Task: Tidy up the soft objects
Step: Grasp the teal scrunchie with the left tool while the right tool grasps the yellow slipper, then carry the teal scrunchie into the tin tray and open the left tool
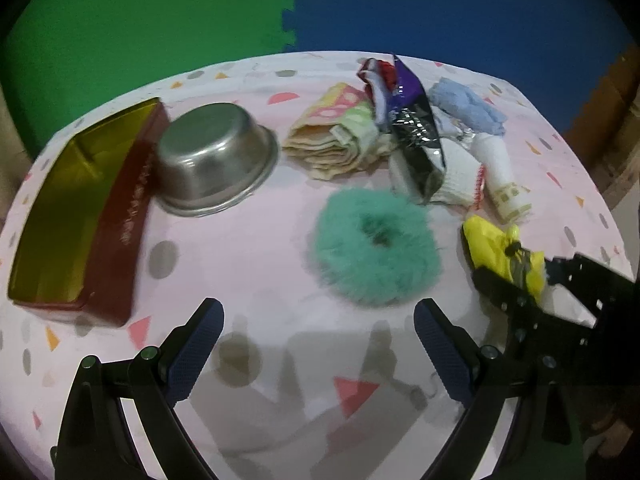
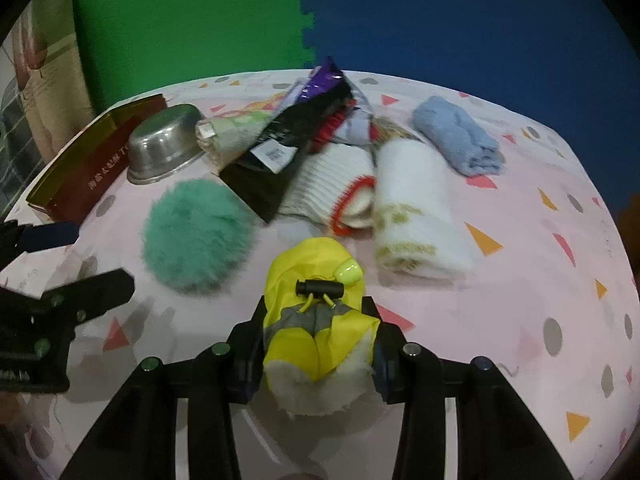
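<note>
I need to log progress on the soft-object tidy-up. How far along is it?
Barely started. The red box looks empty and the steel bowl sits upside down. In hand: the right gripper is shut on the yellow pouch; the left gripper is open. Left: green fluffy ring, towels, glove and blue cloth lie on the table.

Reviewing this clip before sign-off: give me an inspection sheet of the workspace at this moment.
Surface: table under a pink patterned cloth.
Job's things: yellow pouch, green fluffy ring, blue cloth, white rolled towel, knit glove, folded patterned cloth.
Clutter: steel bowl, red tin box, dark foil bag.
Grippers: left gripper open, empty; right gripper shut on the pouch.
Cables: nothing seen.
Surroundings: green and blue foam mats.
</note>
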`<state>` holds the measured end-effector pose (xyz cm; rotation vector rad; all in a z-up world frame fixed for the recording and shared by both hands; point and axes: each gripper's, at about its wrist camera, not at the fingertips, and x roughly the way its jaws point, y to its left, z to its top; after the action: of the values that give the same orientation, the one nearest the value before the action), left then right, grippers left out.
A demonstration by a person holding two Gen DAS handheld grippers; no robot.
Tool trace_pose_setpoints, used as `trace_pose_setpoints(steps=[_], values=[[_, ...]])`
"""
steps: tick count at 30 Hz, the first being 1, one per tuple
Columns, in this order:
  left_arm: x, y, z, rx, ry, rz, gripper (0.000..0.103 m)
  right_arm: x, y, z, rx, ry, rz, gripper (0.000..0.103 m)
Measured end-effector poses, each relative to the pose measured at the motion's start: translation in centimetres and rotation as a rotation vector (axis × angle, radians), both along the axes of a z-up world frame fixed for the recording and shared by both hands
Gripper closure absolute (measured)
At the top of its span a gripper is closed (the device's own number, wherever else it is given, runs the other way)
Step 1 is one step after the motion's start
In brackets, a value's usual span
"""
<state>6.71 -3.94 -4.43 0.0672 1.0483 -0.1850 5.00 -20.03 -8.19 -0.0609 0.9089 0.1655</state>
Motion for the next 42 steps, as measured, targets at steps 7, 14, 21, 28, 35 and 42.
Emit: trace_pose_setpoints(steps=[7,14,21,28,35,42], values=[[2.7,-1.9,-0.3,-0.022,0.016,-0.014,0.008,-0.4,-1.2,-0.2,0.044,0.005,-0.032,0.06],[4.7,-2.8,-2.2,0.01,0.035,-0.024,0.008,-0.4,-1.2,-0.2,0.05,0.005,-0.034,0.06],[4.5,-2.8,-2.5,0.009,0.016,-0.059,0.052,-0.5,-1.1,-0.3,0.041,-0.004,-0.032,0.059],[3.9,-2.8,-2.0,-0.002,0.004,-0.088,0.081,-0.4,-1.0,-0.4,0.029,-0.01,-0.028,0.058],[3.2,-1.9,-0.7,0.014,-0.013,-0.082,0.085,-0.4,-0.9,-0.3,0.023,-0.013,-0.025,0.058],[2.9,0.5,1.0,0.019,-0.041,-0.032,0.085,-0.4,-1.0,-0.4,0.019,-0.015,-0.02,0.058]])
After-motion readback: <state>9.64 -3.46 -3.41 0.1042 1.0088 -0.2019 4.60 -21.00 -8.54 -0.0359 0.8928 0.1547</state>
